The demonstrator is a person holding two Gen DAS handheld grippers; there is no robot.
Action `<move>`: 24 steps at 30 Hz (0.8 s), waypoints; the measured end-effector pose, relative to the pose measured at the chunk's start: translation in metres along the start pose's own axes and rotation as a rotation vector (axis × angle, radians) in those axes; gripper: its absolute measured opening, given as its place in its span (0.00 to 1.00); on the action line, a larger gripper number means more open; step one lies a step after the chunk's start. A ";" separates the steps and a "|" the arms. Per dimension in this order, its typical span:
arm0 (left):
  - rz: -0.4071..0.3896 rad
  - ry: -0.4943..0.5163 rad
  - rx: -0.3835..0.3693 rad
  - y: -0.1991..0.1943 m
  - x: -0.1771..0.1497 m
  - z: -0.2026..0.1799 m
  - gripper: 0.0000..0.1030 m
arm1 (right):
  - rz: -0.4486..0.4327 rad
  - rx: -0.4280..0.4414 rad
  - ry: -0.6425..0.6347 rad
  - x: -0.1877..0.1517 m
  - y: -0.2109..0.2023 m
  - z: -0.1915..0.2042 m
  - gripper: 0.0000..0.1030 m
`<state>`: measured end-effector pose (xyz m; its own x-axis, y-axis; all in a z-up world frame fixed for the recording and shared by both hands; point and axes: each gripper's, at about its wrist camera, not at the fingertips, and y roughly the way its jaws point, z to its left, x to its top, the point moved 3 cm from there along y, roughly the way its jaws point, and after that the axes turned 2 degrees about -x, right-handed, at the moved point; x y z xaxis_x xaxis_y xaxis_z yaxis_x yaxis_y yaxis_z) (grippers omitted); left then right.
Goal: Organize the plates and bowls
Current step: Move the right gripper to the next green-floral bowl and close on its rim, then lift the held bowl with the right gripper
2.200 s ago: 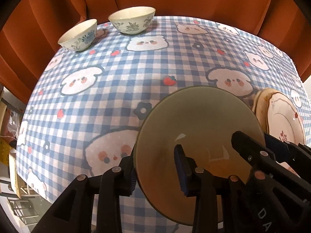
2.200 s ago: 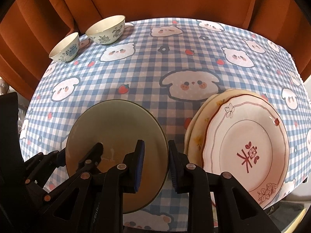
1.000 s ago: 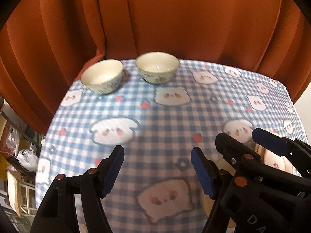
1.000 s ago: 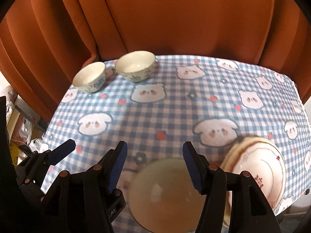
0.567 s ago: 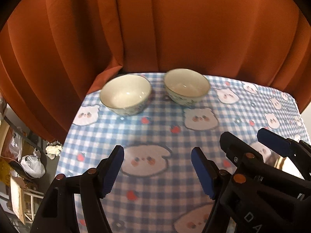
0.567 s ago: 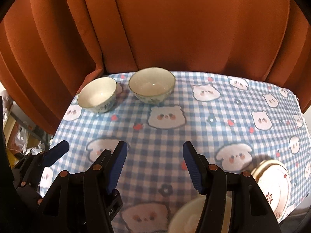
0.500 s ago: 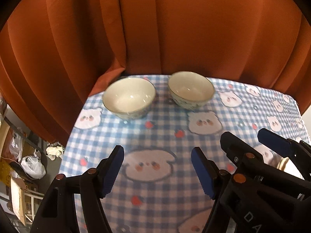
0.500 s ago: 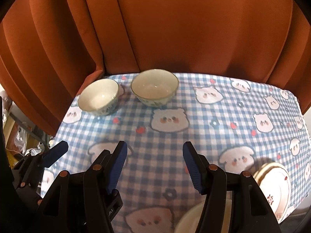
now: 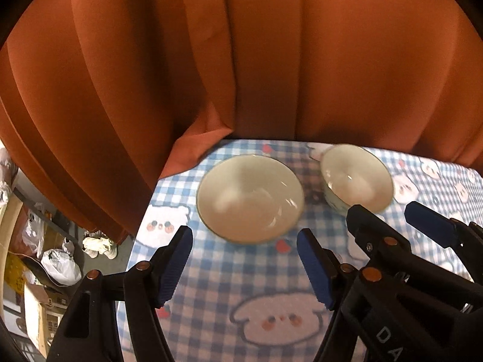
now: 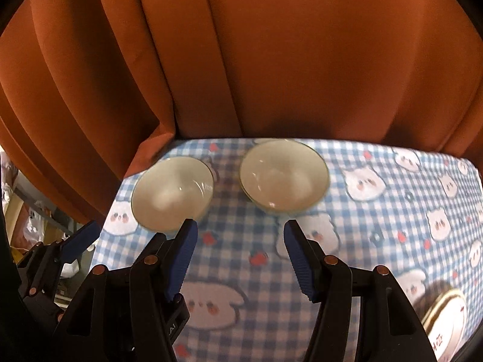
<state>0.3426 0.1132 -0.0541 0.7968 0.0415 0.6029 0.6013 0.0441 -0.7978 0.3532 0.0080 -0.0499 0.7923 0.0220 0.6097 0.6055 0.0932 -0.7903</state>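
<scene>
Bowls sit ahead of both grippers — the left gripper [image 9: 244, 261] spread wide and empty before the left bowl [image 9: 250, 197], the right gripper [image 10: 240, 255] likewise spread, empty, near the right bowl [image 10: 283, 176]; behind, an orange curtain [image 10: 241, 60].

Left bowl [image 9: 250, 199]: glazed ceramic by the look, glossy w/ bright glints inside, smooth cream finish. Right bowl [image 10: 283, 175]: same glossy glaze, thin dark rim line, printed pattern on outer wall, too blurred for me to read. Cloth [image 10: 377, 226] over the counter: matt fabric, blue-white check w/ printed bear faces, no sheen. Curtain [image 9: 271, 60] behind: rust-orange cloth, matt, soft heavy folds. Left gripper [image 9: 245, 267]: matt black plastic frame, copper-coloured metal rivets; fingers [image 9: 176, 267] carry blue ribbed pads, rubbery look. Right gripper [image 10: 240, 259]: same build. Plate stack [image 10: 443, 316] at my lower right: glossy, pale w/ red print.
</scene>
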 end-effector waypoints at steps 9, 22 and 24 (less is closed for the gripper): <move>0.014 -0.062 0.073 0.043 0.019 0.026 0.71 | 0.000 0.046 0.002 0.025 0.050 0.020 0.61; 0.083 -0.120 0.100 0.096 0.025 0.046 0.59 | 0.064 0.083 -0.013 0.043 0.117 0.034 0.40; 0.093 -0.123 0.101 0.101 0.024 0.047 0.55 | 0.084 0.090 -0.015 0.042 0.125 0.035 0.35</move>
<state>0.4199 0.1660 -0.1196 0.8319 0.1712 0.5278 0.5112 0.1337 -0.8490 0.4603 0.0555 -0.1210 0.8386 0.0483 0.5426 0.5272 0.1794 -0.8306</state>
